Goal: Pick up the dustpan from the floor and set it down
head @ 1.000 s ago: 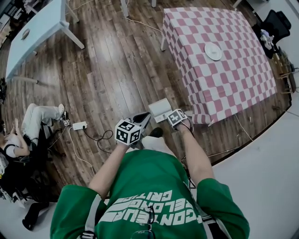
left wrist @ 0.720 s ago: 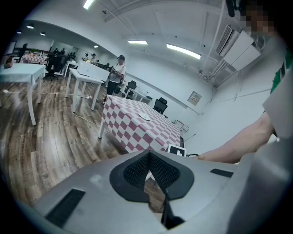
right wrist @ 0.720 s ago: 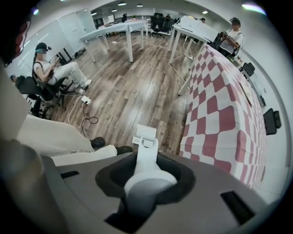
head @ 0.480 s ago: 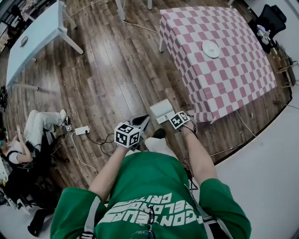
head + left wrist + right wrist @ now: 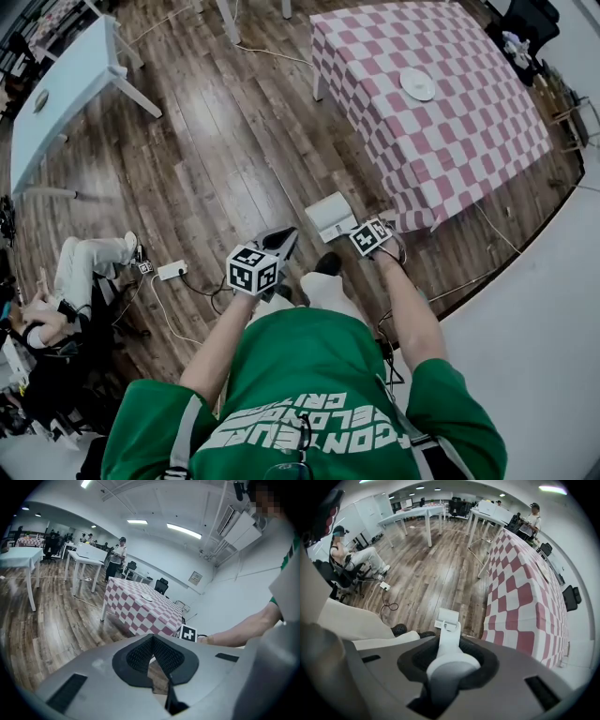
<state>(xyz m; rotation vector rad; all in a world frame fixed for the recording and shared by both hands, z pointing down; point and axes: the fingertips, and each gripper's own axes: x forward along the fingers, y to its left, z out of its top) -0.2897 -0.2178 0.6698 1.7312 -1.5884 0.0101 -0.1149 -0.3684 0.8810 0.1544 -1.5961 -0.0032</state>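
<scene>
Beside table (image 5: 441, 103) | right tool (image 5: 449, 648) clamps dustpan (image 5: 447, 617) handle, hidden in head view | left tool (image 5: 153, 641) together

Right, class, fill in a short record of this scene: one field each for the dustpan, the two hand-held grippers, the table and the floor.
Dustpan: white, held by its handle, pan end down; contact with the ground unclear
Right hand-held gripper: pointing down, jaws closed on the dustpan's handle
Left hand-held gripper: jaws together, nothing between them
Table: red-and-white checked cloth, one white plate on top
Floor: wood planks
</scene>
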